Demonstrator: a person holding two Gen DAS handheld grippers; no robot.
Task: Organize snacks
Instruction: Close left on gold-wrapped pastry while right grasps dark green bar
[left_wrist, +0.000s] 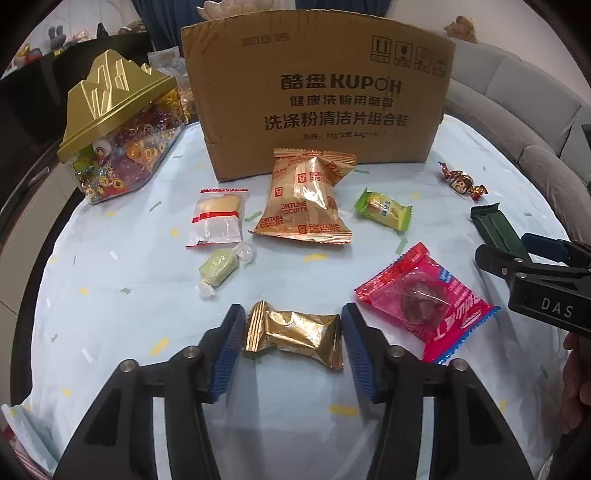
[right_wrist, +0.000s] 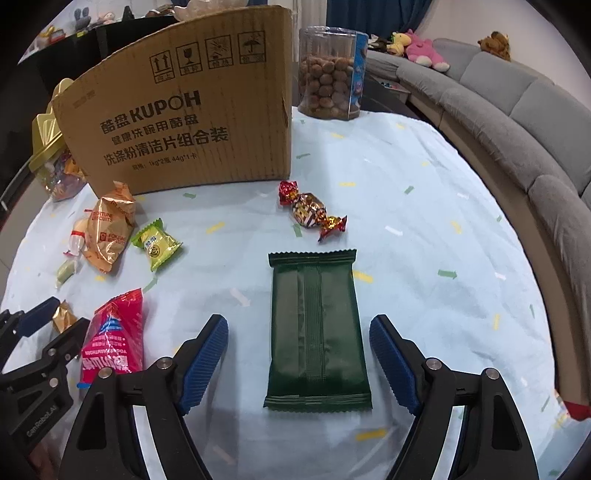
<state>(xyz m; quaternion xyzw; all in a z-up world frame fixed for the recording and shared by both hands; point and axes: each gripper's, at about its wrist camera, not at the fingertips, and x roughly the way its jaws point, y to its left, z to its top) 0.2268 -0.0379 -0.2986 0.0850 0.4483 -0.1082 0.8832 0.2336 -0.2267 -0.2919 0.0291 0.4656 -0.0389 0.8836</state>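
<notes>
A crumpled gold-wrapped snack (left_wrist: 295, 334) lies on the pale blue tablecloth (left_wrist: 147, 295). My left gripper (left_wrist: 293, 332) has closed on it, its blue pads touching both ends of the wrapper. A dark green flat packet (right_wrist: 317, 332) lies lengthwise between the fingers of my right gripper (right_wrist: 297, 321), which is open with a gap on each side. The right wrist view shows the left gripper (right_wrist: 66, 314) at the lower left, gold wrapper between its fingers. An open cardboard box (left_wrist: 317, 92) stands at the back of the table.
Loose on the cloth are a Fortune Biscuits bag (left_wrist: 306, 199), a white packet (left_wrist: 218, 218), a pale green candy (left_wrist: 218, 267), a green-wrapped candy (left_wrist: 384, 210), a pink-red packet (left_wrist: 424, 299) and a twist-wrapped candy (right_wrist: 310, 212). A gold-lidded candy box (left_wrist: 118, 129) stands left, a clear jar (right_wrist: 328, 77) behind, a grey sofa (right_wrist: 517, 122) right.
</notes>
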